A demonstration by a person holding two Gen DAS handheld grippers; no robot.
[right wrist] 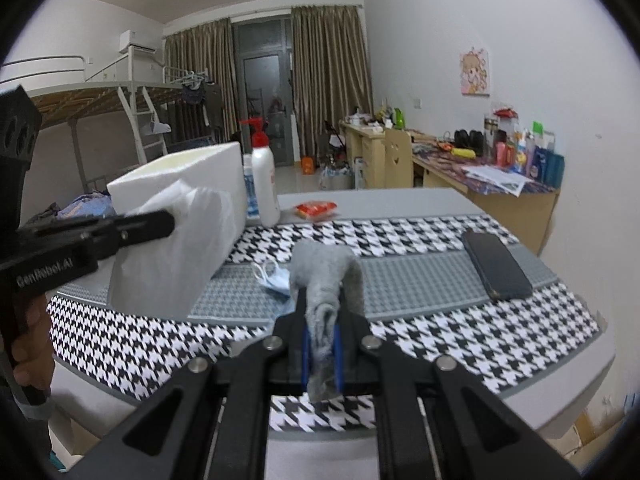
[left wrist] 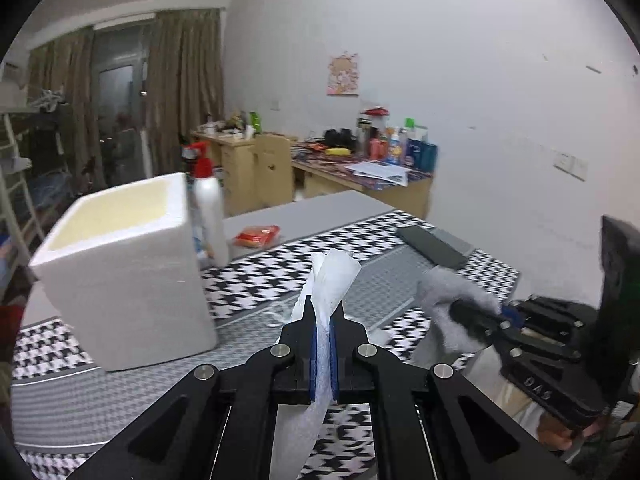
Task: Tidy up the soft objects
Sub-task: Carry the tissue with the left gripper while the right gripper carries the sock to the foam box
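Closest to the left wrist camera, the left gripper point(left wrist: 324, 320) has its jaws clamped tight on a thin white cloth or tissue point(left wrist: 334, 276), which sticks up past the fingertips and trails down underneath. Seen from the right wrist camera, the same white piece drapes in front of an open white foam box point(right wrist: 192, 168).

The right gripper point(right wrist: 322, 320) has its jaws closed on a bunched grey fleecy cloth point(right wrist: 324, 268) that folds over the fingertips. Both soft items are held clear of the table point(right wrist: 400, 200), which is covered by a black-and-white houndstooth mat point(right wrist: 440, 332).

The foam box stands at the left of the table with its top open, probably the place meant for the soft things, so both grippers likely carry their cloths towards it. A blue face mask point(right wrist: 276, 278) lies on the mat ahead of the right gripper, not yet collected. A white pump bottle point(right wrist: 264, 184), a red packet point(right wrist: 316, 210) and a dark phone point(right wrist: 496, 266) also sit on the table.
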